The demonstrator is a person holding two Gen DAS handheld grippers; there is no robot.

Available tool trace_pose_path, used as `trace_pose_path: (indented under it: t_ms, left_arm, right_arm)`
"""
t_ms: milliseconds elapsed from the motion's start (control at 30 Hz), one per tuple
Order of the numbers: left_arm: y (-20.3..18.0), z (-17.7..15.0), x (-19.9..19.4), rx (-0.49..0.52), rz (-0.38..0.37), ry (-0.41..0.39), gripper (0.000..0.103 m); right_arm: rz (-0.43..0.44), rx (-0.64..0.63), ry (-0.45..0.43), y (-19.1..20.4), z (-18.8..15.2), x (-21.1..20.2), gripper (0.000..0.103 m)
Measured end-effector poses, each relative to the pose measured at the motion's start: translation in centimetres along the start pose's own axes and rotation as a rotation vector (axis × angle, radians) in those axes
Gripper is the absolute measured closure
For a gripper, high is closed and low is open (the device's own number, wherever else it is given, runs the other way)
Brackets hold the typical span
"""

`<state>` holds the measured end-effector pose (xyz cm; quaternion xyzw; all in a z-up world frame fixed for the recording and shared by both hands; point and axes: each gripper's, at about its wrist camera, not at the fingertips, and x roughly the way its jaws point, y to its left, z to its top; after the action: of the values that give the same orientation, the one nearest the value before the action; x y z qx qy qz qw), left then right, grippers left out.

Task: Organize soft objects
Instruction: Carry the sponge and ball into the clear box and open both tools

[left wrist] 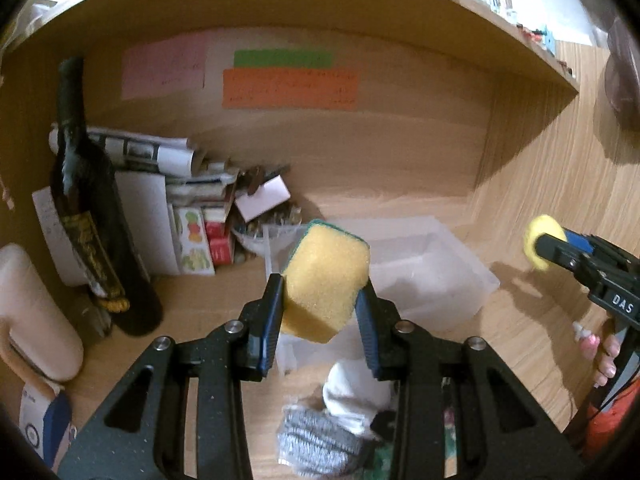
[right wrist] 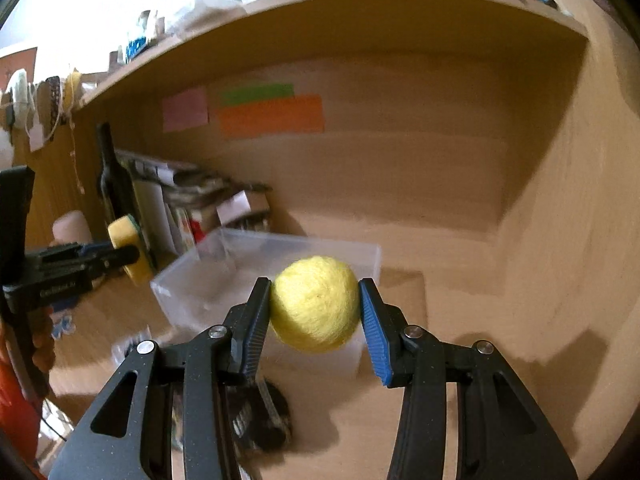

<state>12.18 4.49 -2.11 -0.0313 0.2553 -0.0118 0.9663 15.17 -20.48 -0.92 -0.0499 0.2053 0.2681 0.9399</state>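
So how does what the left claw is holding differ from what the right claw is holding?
The left claw grips a sponge; the right claw grips a ball.
Shape: the sponge is a rectangular block, the ball is round.
Surface: the sponge is porous foam with a green scouring layer on its far side, the ball is fuzzy and plain yellow throughout.
Shared: both are yellow, soft, pinched between blue pads and held above the clear plastic bin.

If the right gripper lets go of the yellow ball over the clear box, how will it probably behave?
The yellow ball looks fuzzy, like felted wool, so it is probably light and soft and should land gently. Being round, it may roll about inside the clear box until a wall stops it. The right gripper holds it by its sides; its fuzz probably prevents slipping.
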Motion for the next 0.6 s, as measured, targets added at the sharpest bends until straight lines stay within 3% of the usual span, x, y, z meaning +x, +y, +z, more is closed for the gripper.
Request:
trace_pose_path:
  t_ms: [267,600]
  left_arm:
    - [0.5,2.2,3.4,-0.023,-0.008,0.037,0.068]
    - [0.2,1.3,10.1,-0.01,-0.037,0.218,0.068]
  right_arm:
    - [0.028,-0.022,0.033,0.3,2.3,4.0,0.062]
    - [0.063,-0.025,0.22,-0.5,1.0,11.3,0.062]
